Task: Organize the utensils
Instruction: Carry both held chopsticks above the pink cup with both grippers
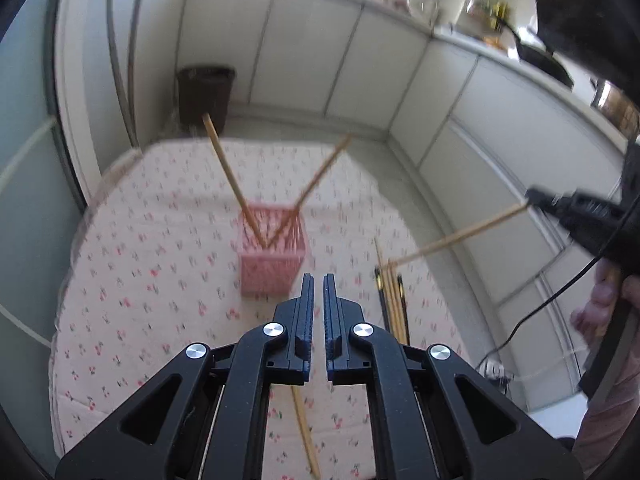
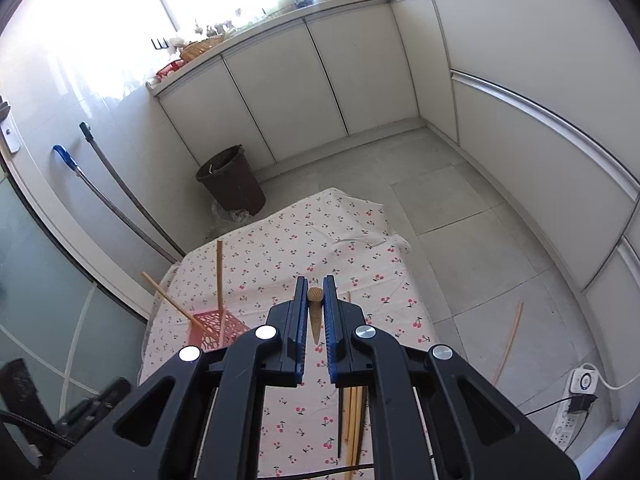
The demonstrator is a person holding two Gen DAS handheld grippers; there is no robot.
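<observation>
A pink perforated holder (image 1: 270, 256) stands on the cherry-print tablecloth (image 1: 160, 280) with two wooden chopsticks (image 1: 228, 172) leaning out of it; it also shows in the right wrist view (image 2: 212, 330). My left gripper (image 1: 319, 280) hovers just in front of the holder, jaws nearly closed and empty. My right gripper (image 2: 316, 292) is shut on a wooden chopstick (image 2: 315, 314), held above the table; in the left wrist view that chopstick (image 1: 456, 238) slants down from the right gripper (image 1: 532, 196). Several chopsticks (image 1: 394, 300) lie on the cloth to the right.
One chopstick (image 1: 306, 436) lies under my left gripper. Another chopstick (image 2: 510, 344) lies on the tiled floor. A brown bin (image 2: 232, 182) stands beyond the table. White cabinets (image 2: 320, 80) line the walls. A power strip (image 2: 576, 404) lies on the floor at right.
</observation>
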